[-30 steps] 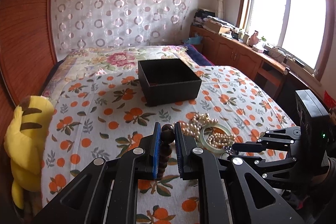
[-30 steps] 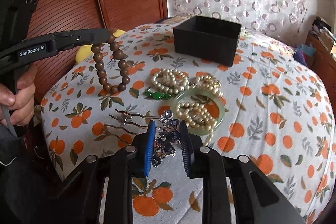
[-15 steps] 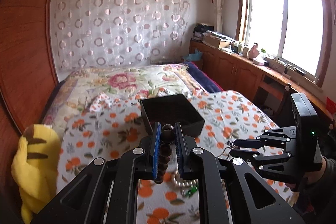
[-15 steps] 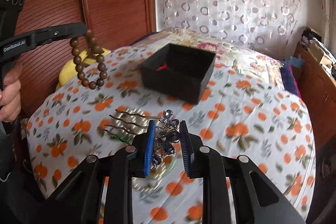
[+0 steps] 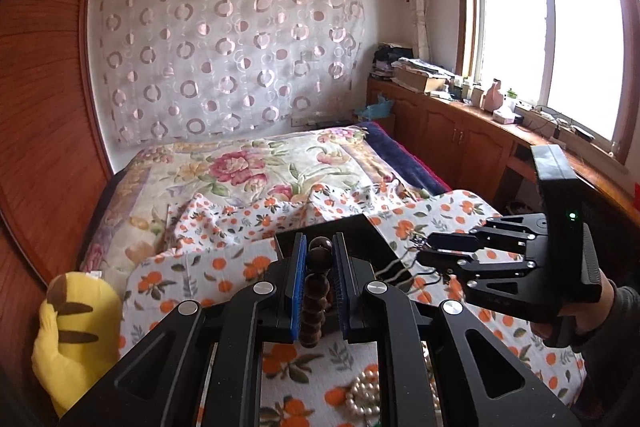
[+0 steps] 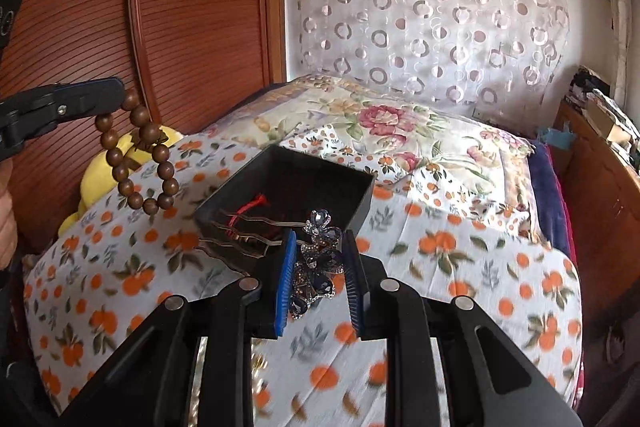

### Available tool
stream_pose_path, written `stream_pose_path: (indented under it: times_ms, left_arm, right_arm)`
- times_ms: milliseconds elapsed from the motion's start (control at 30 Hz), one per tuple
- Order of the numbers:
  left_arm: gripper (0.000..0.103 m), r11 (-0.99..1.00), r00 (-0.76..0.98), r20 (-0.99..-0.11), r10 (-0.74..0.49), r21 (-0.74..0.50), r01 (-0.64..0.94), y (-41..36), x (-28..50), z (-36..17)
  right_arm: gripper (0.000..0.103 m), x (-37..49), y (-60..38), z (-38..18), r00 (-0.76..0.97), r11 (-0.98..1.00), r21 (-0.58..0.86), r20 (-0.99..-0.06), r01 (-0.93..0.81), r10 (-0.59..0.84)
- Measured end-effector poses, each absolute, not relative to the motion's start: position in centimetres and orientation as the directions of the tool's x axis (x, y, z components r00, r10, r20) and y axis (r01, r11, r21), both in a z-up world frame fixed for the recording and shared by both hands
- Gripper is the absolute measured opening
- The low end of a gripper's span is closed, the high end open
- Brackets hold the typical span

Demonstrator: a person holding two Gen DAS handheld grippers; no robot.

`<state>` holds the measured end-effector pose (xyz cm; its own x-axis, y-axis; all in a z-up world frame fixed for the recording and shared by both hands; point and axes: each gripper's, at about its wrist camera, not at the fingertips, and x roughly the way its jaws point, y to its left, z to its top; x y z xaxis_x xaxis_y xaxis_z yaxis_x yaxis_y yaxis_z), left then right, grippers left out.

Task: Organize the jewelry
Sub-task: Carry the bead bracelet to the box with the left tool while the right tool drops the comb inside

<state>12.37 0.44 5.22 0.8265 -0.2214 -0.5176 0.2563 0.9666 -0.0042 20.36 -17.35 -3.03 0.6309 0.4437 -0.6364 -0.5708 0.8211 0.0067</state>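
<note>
A bedroom, with a bed (image 6: 460, 267) under an orange-print cloth filling the lower half of both frames and a circle-patterned curtain behind it. The black box (image 6: 356, 205) sits open near the centre of the right wrist view, with something red lying inside it.

My left gripper (image 5: 318, 263) is clenched on the wooden bead bracelet (image 6: 138, 155); in the right wrist view the loop hangs free at the left of the frame, above the cloth and beside the box, not over it. My right gripper (image 6: 320, 267) is clamped on the jewelled hair comb (image 6: 316, 259), its wavy prongs reaching left across the box's near corner.

I judge this to be the carrying step: both pieces are lifted and close to the box, neither yet inside. Next I need to bring each piece over the opening, lower it below the rim, and let go, one at a time so the prongs don't snag the beads.

A pearl strand (image 5: 366, 393) lies on the cloth at the bottom of the left wrist view.
</note>
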Motion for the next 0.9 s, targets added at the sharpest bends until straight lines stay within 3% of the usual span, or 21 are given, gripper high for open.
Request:
stream_pose_path:
  times_ms: [667, 900]
  left_arm:
    - [0.012, 0.97, 0.798, -0.566, -0.207, -0.013, 0.243, 0.3, 18.6, 3.4]
    - [0.012, 0.966, 0.786, -0.577, -0.222, -0.02, 0.258, -0.4, 20.1, 2.7]
  right_arm:
    - [0.026, 25.6, -14.0, -6.8, 0.578, 0.797, -0.006, -0.693, -0.604, 0.432]
    - [0.033, 24.9, -14.4, -6.3, 0.573, 0.787, -0.012, -0.692, -0.617, 0.439]
